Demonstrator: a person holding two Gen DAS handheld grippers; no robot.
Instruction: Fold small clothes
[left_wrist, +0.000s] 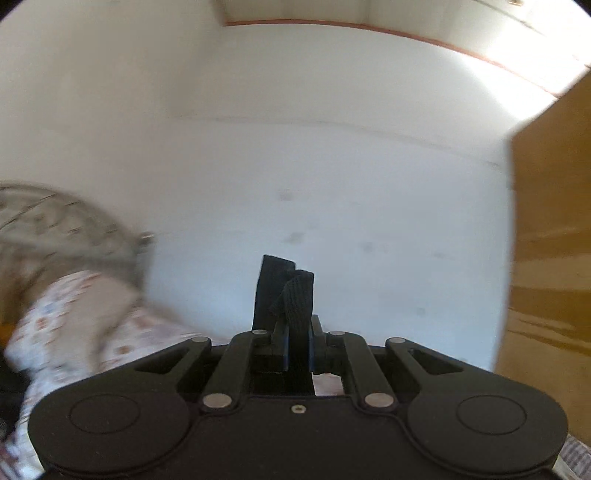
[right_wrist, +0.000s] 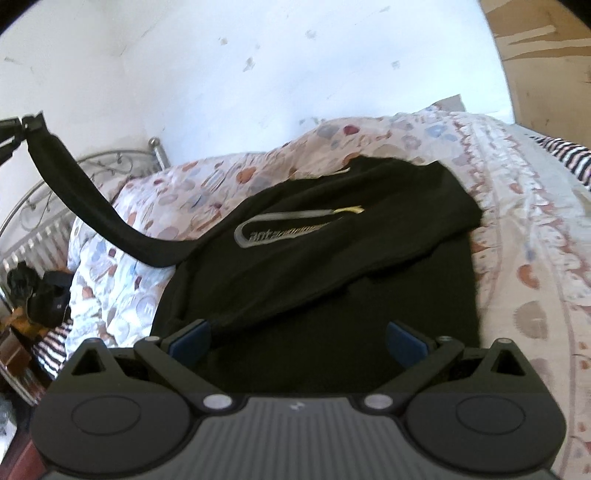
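A black garment (right_wrist: 332, 251) with a grey logo lies partly folded on the floral bedspread (right_wrist: 517, 229). My left gripper (left_wrist: 297, 332) is shut on a black strap-like end of the garment (left_wrist: 291, 295) and holds it raised toward the white wall. In the right wrist view that gripper (right_wrist: 18, 127) shows at the far left, with the black strip (right_wrist: 74, 184) stretching from it down to the garment. My right gripper (right_wrist: 297, 339) is open, its blue pads (right_wrist: 188, 339) spread just above the garment's near part, holding nothing.
A metal bed frame (right_wrist: 48, 184) stands at the left by the white wall (right_wrist: 258, 74). A wooden wardrobe (left_wrist: 550, 240) is at the right. Striped cloth (right_wrist: 565, 158) lies at the bed's far right, and dark items (right_wrist: 37, 291) lie beside the bed at the left.
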